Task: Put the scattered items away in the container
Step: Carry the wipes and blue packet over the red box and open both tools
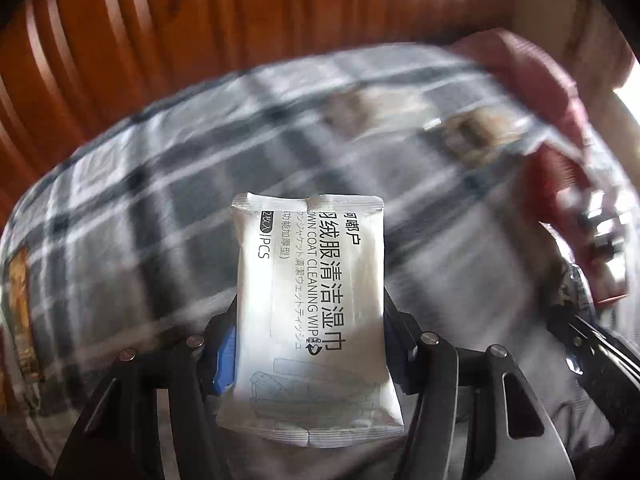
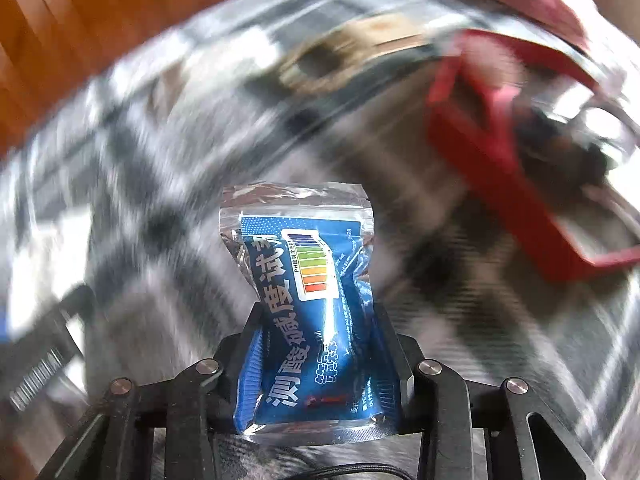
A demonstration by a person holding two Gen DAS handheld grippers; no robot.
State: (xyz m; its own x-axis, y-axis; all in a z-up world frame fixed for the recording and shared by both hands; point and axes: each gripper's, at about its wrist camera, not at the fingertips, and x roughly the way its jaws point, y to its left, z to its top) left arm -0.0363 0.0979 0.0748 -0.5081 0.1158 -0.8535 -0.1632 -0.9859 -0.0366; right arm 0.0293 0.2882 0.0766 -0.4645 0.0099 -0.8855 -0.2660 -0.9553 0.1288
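Observation:
My left gripper (image 1: 308, 320) is shut on a white cleaning-wipe packet (image 1: 310, 304), held above the grey plaid cloth (image 1: 160, 200). My right gripper (image 2: 316, 320) is shut on a blue foil pH test-strip pouch (image 2: 308, 300), also held above the plaid cloth (image 2: 140, 160). A red open container (image 2: 500, 168) sits ahead to the right in the right wrist view, with dark and shiny items inside. In the left wrist view the container (image 1: 560, 184) shows at the far right edge. Both views are motion-blurred.
A brownish item (image 2: 352, 52) lies on the cloth beyond the container; it also shows in the left wrist view (image 1: 468, 128). Orange wooden slats (image 1: 160, 20) border the cloth at the back. A pink cloth (image 1: 540, 60) lies at the far right. The other gripper (image 1: 592, 344) shows at right.

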